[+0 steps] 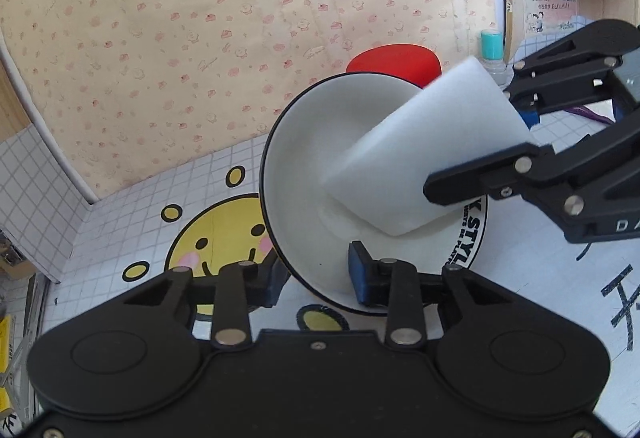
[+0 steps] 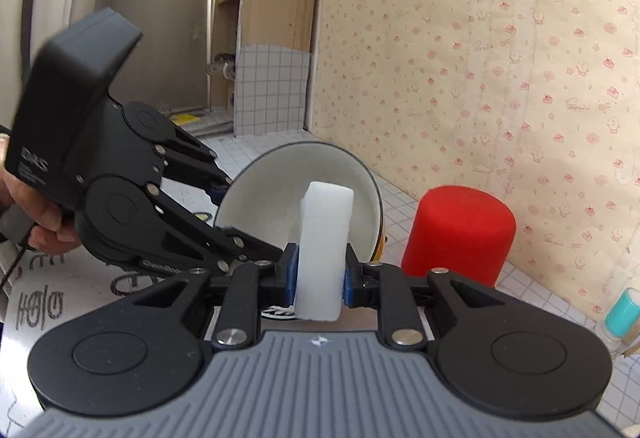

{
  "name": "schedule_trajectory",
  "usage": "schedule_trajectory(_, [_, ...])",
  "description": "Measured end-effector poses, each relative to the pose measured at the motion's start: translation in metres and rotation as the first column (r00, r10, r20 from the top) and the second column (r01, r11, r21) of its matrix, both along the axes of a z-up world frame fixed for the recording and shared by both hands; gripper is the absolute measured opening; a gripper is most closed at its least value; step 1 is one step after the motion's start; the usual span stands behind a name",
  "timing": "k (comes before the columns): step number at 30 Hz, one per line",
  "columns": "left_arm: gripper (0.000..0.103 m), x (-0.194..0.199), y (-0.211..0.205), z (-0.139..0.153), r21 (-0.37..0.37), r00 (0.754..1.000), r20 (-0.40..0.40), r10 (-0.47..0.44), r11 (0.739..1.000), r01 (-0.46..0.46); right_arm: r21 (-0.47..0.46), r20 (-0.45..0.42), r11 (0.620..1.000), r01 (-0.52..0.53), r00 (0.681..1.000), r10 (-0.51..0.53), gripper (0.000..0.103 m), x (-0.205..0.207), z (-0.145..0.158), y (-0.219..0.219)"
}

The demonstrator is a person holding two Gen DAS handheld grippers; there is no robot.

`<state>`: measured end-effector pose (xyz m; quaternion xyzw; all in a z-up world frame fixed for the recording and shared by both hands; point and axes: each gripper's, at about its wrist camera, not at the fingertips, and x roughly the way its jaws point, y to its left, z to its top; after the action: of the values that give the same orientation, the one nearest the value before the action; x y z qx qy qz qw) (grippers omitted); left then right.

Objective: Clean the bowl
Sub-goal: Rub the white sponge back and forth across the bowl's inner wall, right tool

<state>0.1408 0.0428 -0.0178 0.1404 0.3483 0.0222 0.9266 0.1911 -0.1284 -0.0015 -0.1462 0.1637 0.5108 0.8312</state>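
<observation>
Bowl: a white bowl (image 1: 320,174) with a dark rim is tilting up on its edge over the patterned table (image 1: 120,238), its hollow facing the right-hand tongs; in the left wrist view it is sitting at the centre.
Left tongs: the left gripper (image 1: 316,278) is pinching the bowl's near rim at 6 o'clock, one pad inside the hollow and the other outside the wall.
Right tongs: the right gripper (image 2: 320,270) is squeezing a white sponge (image 2: 324,250) between its blue pads.
Sponge: the block is reaching into the bowl from 3 o'clock in the left wrist view, its far end touching the inner wall.
Red cup: a red cup (image 2: 460,234) is standing upside down just behind the bowl, at 3 o'clock in the right wrist view.
Hand: a hand (image 2: 36,214) is gripping the left tool at 9 o'clock.
Bottle: a teal-capped bottle (image 1: 491,50) is standing near the shelf at 2 o'clock.
</observation>
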Motion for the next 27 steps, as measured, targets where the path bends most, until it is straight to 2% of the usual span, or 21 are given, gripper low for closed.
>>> schedule_trajectory(7, [0.035, 0.001, -0.003, -0.001, 0.007, 1.0, 0.005, 0.009, 1.0, -0.009, 0.032, 0.116, 0.999, 0.021, 0.993, -0.025, 0.022, -0.006, 0.004, -0.002])
schedule_trajectory(11, [0.035, 0.001, -0.003, -0.001, 0.008, 1.0, 0.006, 0.022, 1.0, -0.023, -0.072, 0.055, 0.997, -0.025, 0.998, 0.029, 0.021, -0.003, -0.007, 0.008])
schedule_trajectory(14, [0.036, 0.001, -0.001, -0.001, -0.007, 1.0, 0.003, 0.03, 1.0, -0.03, -0.092, 0.008, 0.992, -0.084, 0.996, 0.085, 0.022, -0.005, -0.012, 0.016])
schedule_trajectory(16, [0.036, 0.002, 0.002, -0.001, -0.02, 0.999, -0.001, 0.033, 0.999, -0.033, -0.092, 0.018, 0.992, -0.087, 0.996, 0.09, 0.022, -0.007, -0.013, 0.019])
schedule_trajectory(21, [0.036, 0.002, -0.001, -0.002, -0.009, 0.999, 0.004, 0.039, 0.999, -0.038, 0.03, 0.067, 0.999, -0.032, 0.997, 0.03, 0.022, -0.006, -0.001, 0.007])
schedule_trajectory(23, [0.036, 0.002, -0.003, -0.003, -0.001, 0.999, 0.007, 0.038, 0.999, -0.038, 0.016, 0.103, 1.0, 0.021, 0.994, -0.023, 0.022, -0.004, -0.002, 0.007])
schedule_trajectory(25, [0.036, 0.001, -0.006, -0.003, 0.015, 0.999, 0.01, 0.034, 0.999, -0.034, -0.028, 0.113, 0.999, 0.03, 0.993, -0.027, 0.022, -0.004, -0.006, 0.011])
schedule_trajectory(27, [0.037, 0.002, -0.008, -0.004, 0.029, 0.999, 0.012, 0.032, 0.999, -0.032, -0.064, 0.084, 0.998, 0.01, 0.996, -0.005, 0.021, -0.002, -0.011, 0.015])
